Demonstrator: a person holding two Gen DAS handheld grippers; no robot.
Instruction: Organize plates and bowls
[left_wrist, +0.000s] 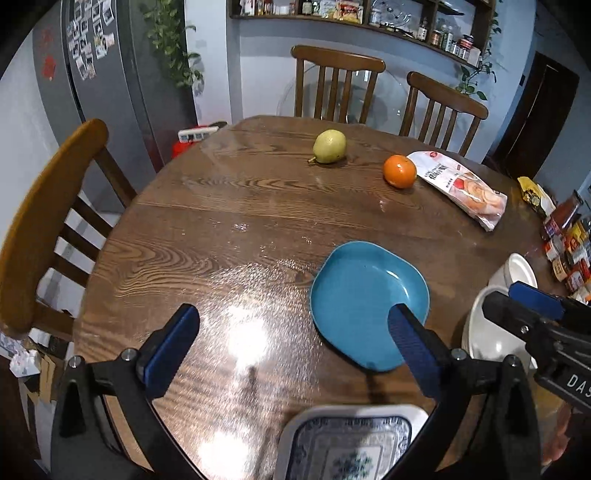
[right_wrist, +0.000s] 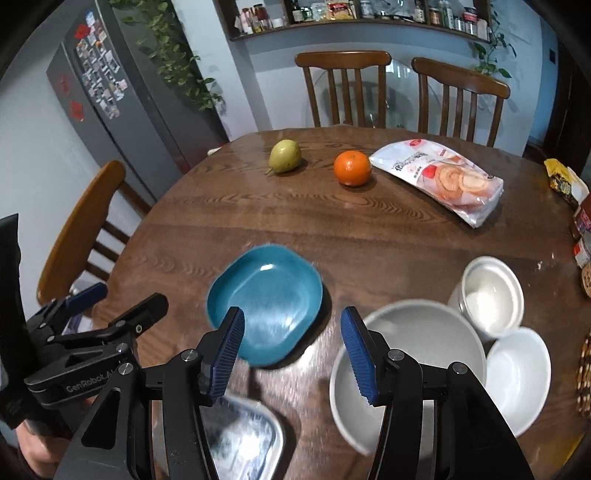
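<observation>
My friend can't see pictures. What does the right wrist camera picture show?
Two open blue-padded gripper fingers hang empty above a round wooden table, over a blue plate and three white bowls. Farther back lie a pear, an orange and a snack bag. The other gripper shows at the left edge.

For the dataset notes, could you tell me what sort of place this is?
Most likely a home dining kitchen: a round wooden table with wooden chairs, a fridge covered in photos, and a wall shelf of jars.
</observation>
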